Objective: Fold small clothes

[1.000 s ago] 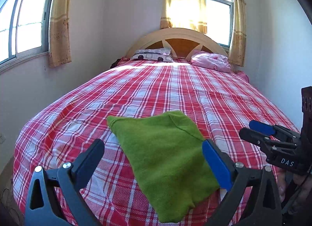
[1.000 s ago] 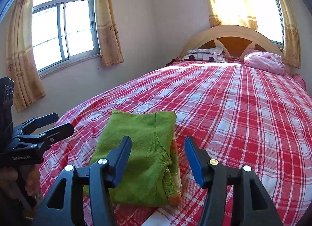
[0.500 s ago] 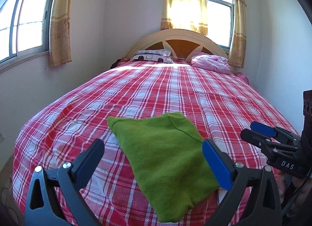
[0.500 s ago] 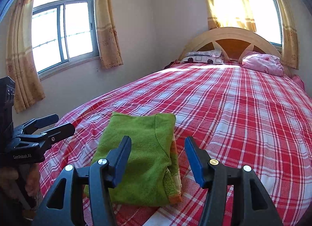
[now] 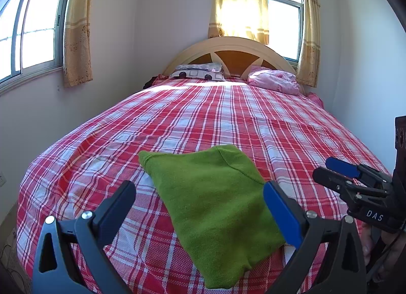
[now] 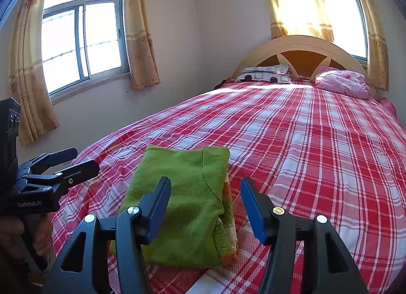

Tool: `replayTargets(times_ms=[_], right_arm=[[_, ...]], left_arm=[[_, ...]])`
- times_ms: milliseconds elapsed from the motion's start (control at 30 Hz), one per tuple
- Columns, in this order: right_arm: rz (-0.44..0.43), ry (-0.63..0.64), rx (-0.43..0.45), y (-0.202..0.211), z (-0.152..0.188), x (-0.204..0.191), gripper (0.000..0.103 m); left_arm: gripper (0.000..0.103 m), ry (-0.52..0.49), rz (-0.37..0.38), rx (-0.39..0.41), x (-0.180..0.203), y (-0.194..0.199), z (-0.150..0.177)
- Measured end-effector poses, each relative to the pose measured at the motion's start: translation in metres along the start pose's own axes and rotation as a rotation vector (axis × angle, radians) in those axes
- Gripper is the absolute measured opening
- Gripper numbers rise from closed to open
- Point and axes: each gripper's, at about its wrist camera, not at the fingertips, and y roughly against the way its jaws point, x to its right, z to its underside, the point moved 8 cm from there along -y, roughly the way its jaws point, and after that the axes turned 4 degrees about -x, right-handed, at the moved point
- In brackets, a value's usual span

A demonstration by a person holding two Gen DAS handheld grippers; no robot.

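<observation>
A wide bed (image 5: 228, 116) under a red and white checked sheet fills the room, its curved headboard (image 5: 228, 47) at the far end between two curtained windows. Two pillows lie against it: a grey patterned one (image 5: 196, 70) and a pink one (image 5: 274, 82). One piece of clothing, a small green garment (image 5: 213, 197), lies near the foot of the bed, already folded into a compact packet; the right wrist view shows an orange-trimmed edge (image 6: 228, 217) peeking out along its right side, so the layers are not perfectly flush.

There are two grippers, one in each hand. The left gripper (image 5: 199, 207) hangs just above the near part of the garment with its fingers spread wide and nothing between them. The right gripper (image 6: 205, 205) is likewise spread apart and empty, held over the garment's right edge. Neither visibly touches the cloth.

The fold looks close to done, which is where the risks lie. The garment sits close to the foot edge of the bed; a careless push or drag toward the person could slide it off. The fabric looks soft and thick, so pinching only the top layer would likely peel the packet open instead of moving it whole. The loose orange edge could catch on a finger of the right gripper and pull the stack askew. With both grippers so near one another over a small target, their fingers could also bump if they close in together.
</observation>
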Motion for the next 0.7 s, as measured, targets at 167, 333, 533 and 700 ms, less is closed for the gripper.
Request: replayTargets(times_ms=[167,333,533,700], right_arm=[[-0.001,0.001,0.003,0.0,0.0,-0.001,0.058],[-0.001,0.0,0.012,0.002,-0.001,-0.001,0.058],[0.001,-0.003,0.037,0.008,-0.004,-0.001,0.058],[0.004,-0.001,0.059,0.013,-0.008,0.0,0.058]], left_arm=[[0.103,-0.001,0.001,-0.001,0.0,0.0,0.0],[0.103,-0.003,0.002,-0.007,0.001,-0.001,0.001],[0.103,-0.005,0.003,-0.025,0.001,-0.003,0.001],[0.103,-0.014,-0.022,-0.018,-0.001,-0.003,0.001]])
